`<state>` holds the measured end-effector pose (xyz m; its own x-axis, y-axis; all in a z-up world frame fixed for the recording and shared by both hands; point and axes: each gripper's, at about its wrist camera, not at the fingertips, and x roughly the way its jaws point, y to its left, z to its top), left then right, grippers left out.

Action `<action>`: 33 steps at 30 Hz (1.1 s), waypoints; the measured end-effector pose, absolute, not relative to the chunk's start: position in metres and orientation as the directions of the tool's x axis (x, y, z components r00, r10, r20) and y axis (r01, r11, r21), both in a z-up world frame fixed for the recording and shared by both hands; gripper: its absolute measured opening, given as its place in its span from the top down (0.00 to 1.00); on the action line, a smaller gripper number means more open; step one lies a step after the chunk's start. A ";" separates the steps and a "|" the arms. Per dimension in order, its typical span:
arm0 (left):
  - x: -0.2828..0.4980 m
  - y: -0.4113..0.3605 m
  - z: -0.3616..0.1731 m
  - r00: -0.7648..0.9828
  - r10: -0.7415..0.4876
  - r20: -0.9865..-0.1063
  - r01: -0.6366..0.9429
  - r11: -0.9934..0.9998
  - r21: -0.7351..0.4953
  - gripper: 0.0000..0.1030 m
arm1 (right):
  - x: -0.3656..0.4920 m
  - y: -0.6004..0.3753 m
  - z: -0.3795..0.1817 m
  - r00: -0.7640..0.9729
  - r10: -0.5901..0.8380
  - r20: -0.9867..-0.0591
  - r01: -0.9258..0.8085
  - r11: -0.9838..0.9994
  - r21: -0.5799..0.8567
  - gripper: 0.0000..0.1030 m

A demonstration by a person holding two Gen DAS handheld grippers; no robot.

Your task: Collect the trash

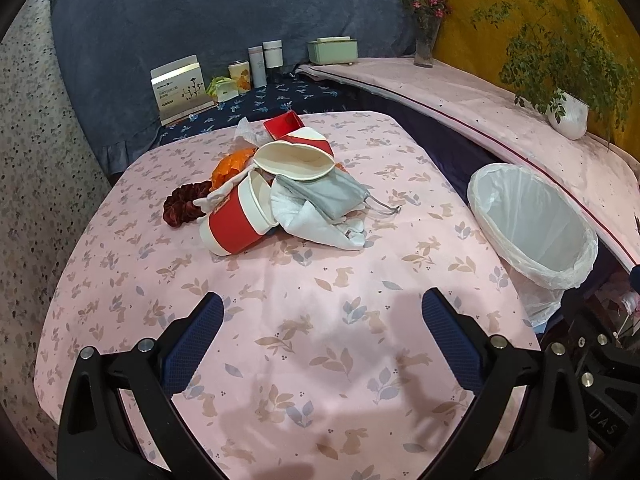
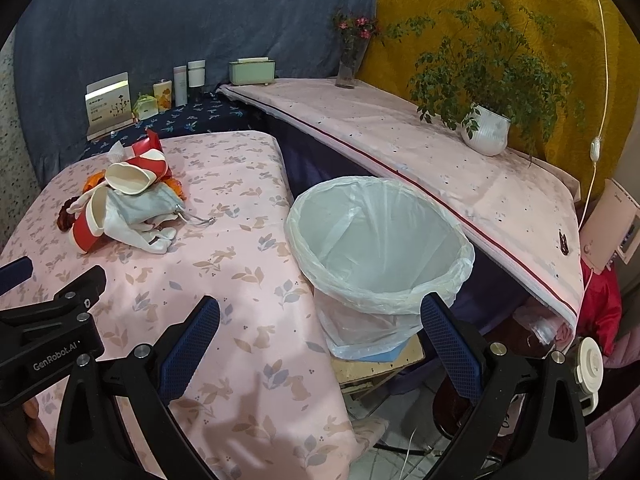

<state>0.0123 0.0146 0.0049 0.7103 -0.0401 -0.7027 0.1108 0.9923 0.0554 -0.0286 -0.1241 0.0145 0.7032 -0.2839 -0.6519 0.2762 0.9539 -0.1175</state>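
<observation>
Trash pile [image 1: 276,192] is lying toward the surface's [image 1: 304,360] far edge: paper cups, crumpled tissue, grey pouch, orange wrapper. All looking light; the cups are thin and crushable, best pinched at a rim, the cloth soft anywhere. Left hand-held gripper [image 1: 322,340] is hovering wide and empty over the near edge. Right hand-held gripper [image 2: 320,344] is also gaping, empty. Only its view is showing the lined bin [image 2: 380,240] standing whole off the surface's right edge, on a stool.

The left gripper [image 1: 322,320] sits at the bottom of its own view, jaws spread wide and holding nothing. The right gripper [image 2: 320,322] matches it, low in frame, blue pads [image 2: 452,348] far apart and bare.
</observation>
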 end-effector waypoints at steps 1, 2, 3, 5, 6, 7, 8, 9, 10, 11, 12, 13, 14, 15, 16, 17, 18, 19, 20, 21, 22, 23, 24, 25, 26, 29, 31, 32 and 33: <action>0.015 0.016 0.005 0.713 -0.037 -0.700 0.108 0.993 0.057 0.08 | -0.027 -0.123 0.015 0.706 -0.286 -0.648 0.278 0.953 -0.117 0.07; 0.017 0.019 0.004 0.713 -0.038 -0.700 0.107 0.993 0.055 0.08 | -0.026 -0.122 0.016 0.707 -0.288 -0.646 0.280 0.953 -0.118 0.07; 0.019 0.022 0.004 0.713 -0.040 -0.700 0.107 0.993 0.052 0.08 | -0.024 -0.121 0.016 0.709 -0.291 -0.642 0.282 0.952 -0.119 0.07; 0.025 0.028 0.004 0.713 -0.035 -0.700 0.097 0.994 0.049 0.08 | -0.021 -0.119 0.017 0.711 -0.294 -0.638 0.284 0.951 -0.121 0.07; 0.028 0.031 0.003 0.713 -0.030 -0.701 0.090 0.995 0.048 0.08 | -0.018 -0.118 0.017 0.712 -0.294 -0.638 0.284 0.951 -0.121 0.07; 0.031 0.035 0.003 0.712 -0.028 -0.702 0.083 0.995 0.045 0.08 | -0.016 -0.116 0.017 0.711 -0.294 -0.638 0.283 0.951 -0.123 0.07; 0.035 0.039 0.002 0.710 -0.030 -0.704 0.080 0.996 0.038 0.08 | -0.013 -0.115 0.016 0.710 -0.294 -0.639 0.281 0.951 -0.126 0.07; 0.038 0.044 0.002 0.709 -0.031 -0.705 0.075 0.997 0.032 0.08 | -0.010 -0.113 0.016 0.709 -0.295 -0.640 0.279 0.951 -0.129 0.07; 0.042 0.048 0.002 0.708 -0.029 -0.706 0.066 0.997 0.026 0.08 | -0.006 -0.111 0.014 0.708 -0.295 -0.642 0.277 0.952 -0.132 0.07; 0.045 0.053 0.002 0.709 -0.030 -0.705 0.061 0.998 0.019 0.08 | -0.003 -0.108 0.013 0.707 -0.292 -0.644 0.273 0.953 -0.133 0.07; 0.048 0.057 0.001 0.711 -0.029 -0.702 0.056 0.998 0.016 0.08 | 0.000 -0.106 0.012 0.705 -0.287 -0.648 0.268 0.954 -0.131 0.07; 0.051 0.061 0.001 0.714 -0.024 -0.700 0.051 0.999 0.018 0.08 | 0.004 -0.104 0.010 0.705 -0.281 -0.651 0.263 0.956 -0.128 0.07; 0.054 0.065 0.001 0.716 -0.019 -0.697 0.046 0.999 0.021 0.08 | 0.007 -0.102 0.009 0.706 -0.273 -0.654 0.257 0.958 -0.123 0.07; 0.057 0.069 0.000 0.718 -0.012 -0.696 0.039 0.999 0.023 0.08 | 0.011 -0.099 0.008 0.706 -0.268 -0.656 0.253 0.960 -0.120 0.07; 0.060 0.074 -0.001 0.718 -0.008 -0.696 0.032 0.999 0.022 0.08 | 0.014 -0.096 0.007 0.706 -0.263 -0.658 0.248 0.961 -0.119 0.07; 0.064 0.079 -0.002 0.718 -0.004 -0.697 0.024 1.000 0.018 0.08 | 0.018 -0.093 0.006 0.706 -0.259 -0.659 0.244 0.963 -0.118 0.07; 0.067 0.084 -0.003 0.716 -0.002 -0.698 0.016 1.000 0.014 0.08 | 0.021 -0.090 0.005 0.706 -0.256 -0.660 0.240 0.964 -0.117 0.07; 0.070 0.090 -0.004 0.715 0.001 -0.699 0.005 1.000 0.007 0.08 | 0.025 -0.087 0.004 0.706 -0.250 -0.663 0.236 0.965 -0.113 0.07; 0.074 0.094 -0.005 0.714 0.003 -0.700 -0.004 1.000 0.001 0.08 | 0.028 -0.085 0.003 0.705 -0.243 -0.666 0.232 0.967 -0.108 0.07; 0.077 0.099 -0.006 0.714 0.006 -0.700 -0.014 1.000 -0.006 0.08 | 0.032 -0.083 0.001 0.704 -0.235 -0.671 0.228 0.968 -0.100 0.07; 0.079 0.103 -0.007 0.716 0.006 -0.698 -0.020 1.000 -0.012 0.08 | 0.036 -0.082 0.000 0.702 -0.227 -0.676 0.225 0.970 -0.092 0.07; 0.082 0.108 -0.008 0.717 0.009 -0.697 -0.028 0.999 -0.016 0.08 | 0.039 -0.080 -0.002 0.700 -0.218 -0.681 0.222 0.972 -0.083 0.07; 0.085 0.112 -0.009 0.716 0.011 -0.698 -0.033 0.999 -0.018 0.08 | 0.043 -0.078 -0.004 0.698 -0.211 -0.685 0.219 0.973 -0.077 0.07; 0.088 0.115 -0.011 0.713 0.010 -0.701 -0.036 0.999 -0.023 0.08 | 0.046 -0.075 -0.005 0.695 -0.208 -0.689 0.217 0.973 -0.075 0.07; 0.092 0.117 -0.012 0.710 0.008 -0.704 -0.038 0.999 -0.027 0.08 | 0.050 -0.073 -0.007 0.692 -0.206 -0.692 0.214 0.974 -0.076 0.07; 0.104 0.122 -0.015 0.699 -0.011 -0.715 -0.037 0.998 -0.052 0.08 | 0.060 -0.064 -0.011 0.692 -0.195 -0.695 0.199 0.977 -0.076 0.07; 0.114 0.122 -0.017 0.688 -0.020 -0.725 -0.036 0.997 -0.062 0.07 | 0.066 -0.060 -0.015 0.690 -0.180 -0.701 0.187 0.980 -0.067 0.07; 0.119 0.122 -0.018 0.683 -0.030 -0.730 -0.031 0.997 -0.070 0.07 | 0.070 -0.058 -0.018 0.688 -0.171 -0.705 0.181 0.982 -0.061 0.07; 0.124 0.121 -0.019 0.680 -0.037 -0.733 -0.026 0.997 -0.075 0.07 | 0.073 -0.056 -0.020 0.686 -0.162 -0.709 0.175 0.983 -0.055 0.07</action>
